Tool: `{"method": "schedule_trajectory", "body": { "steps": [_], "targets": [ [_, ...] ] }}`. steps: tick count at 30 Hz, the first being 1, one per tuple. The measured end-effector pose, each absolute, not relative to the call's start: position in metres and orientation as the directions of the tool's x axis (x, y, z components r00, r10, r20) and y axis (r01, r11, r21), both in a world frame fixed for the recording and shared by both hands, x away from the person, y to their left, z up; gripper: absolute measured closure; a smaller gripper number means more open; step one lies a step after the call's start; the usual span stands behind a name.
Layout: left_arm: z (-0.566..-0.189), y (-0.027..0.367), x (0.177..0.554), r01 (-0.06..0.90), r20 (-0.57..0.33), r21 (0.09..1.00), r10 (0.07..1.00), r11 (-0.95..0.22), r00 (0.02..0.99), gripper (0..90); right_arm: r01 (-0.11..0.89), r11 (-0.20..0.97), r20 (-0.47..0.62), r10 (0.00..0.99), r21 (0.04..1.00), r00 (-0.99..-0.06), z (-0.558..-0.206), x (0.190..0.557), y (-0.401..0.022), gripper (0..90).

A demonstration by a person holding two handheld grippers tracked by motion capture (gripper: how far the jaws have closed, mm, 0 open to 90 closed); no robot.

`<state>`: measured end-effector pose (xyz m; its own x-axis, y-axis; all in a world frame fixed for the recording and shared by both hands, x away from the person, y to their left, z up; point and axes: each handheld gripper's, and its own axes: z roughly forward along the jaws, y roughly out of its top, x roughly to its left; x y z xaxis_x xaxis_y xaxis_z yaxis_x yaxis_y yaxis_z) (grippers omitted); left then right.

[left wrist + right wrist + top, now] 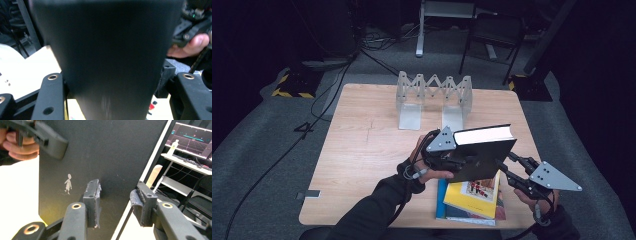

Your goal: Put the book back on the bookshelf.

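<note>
A thick black book with white page edges hangs tilted above the table, carried by both grippers. My left gripper is shut on its left end; in the left gripper view the dark cover sits between the two jaws of my left gripper. My right gripper clasps the lower right corner. In the right gripper view one pad lies on the cover beside a small white figure, the other on the far side, so my right gripper is shut on it. The left gripper also grips the top edge there.
Under the raised book lies a stack with a yellow book on a blue one, near the front edge of the wooden table. A grey expanding book rack stands at the back. A chair stands beyond the table.
</note>
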<state>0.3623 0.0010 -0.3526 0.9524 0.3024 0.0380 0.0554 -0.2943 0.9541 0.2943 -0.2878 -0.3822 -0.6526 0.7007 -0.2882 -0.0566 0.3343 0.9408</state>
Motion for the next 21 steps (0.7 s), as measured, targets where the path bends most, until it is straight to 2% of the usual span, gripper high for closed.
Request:
{"method": "schedule_trajectory", "body": {
  "steps": [6, 15, 18, 21],
  "targets": [
    [-0.3459, -0.0022, 0.3657, 0.061, 0.02, 0.961, 0.287, -0.271, 0.958, 41.0, -0.056, 0.337, -0.29, 0.701, 0.94, -0.651, -0.3821, 0.2945, -0.2873, 58.1],
    [-0.3436, -0.0027, 0.3661, 0.066, 0.007, 0.958, 0.252, -0.28, 0.968, 47.2, -0.051, 0.332, -0.282, 0.697, 0.942, -0.659, -0.3821, 0.2957, -0.2883, 54.7],
    [-0.344, -0.0016, 0.3652, 0.067, 0.005, 0.959, 0.254, -0.274, 0.967, 49.0, -0.051, 0.327, -0.274, 0.685, 0.944, -0.675, -0.3824, 0.2951, -0.2889, 48.1],
    [-0.3433, -0.0017, 0.3612, 0.059, 0.016, 0.958, 0.259, -0.279, 0.966, 50.5, -0.032, 0.326, -0.262, 0.693, 0.945, -0.672, -0.3847, 0.2945, -0.293, 37.6]
  ]
}}
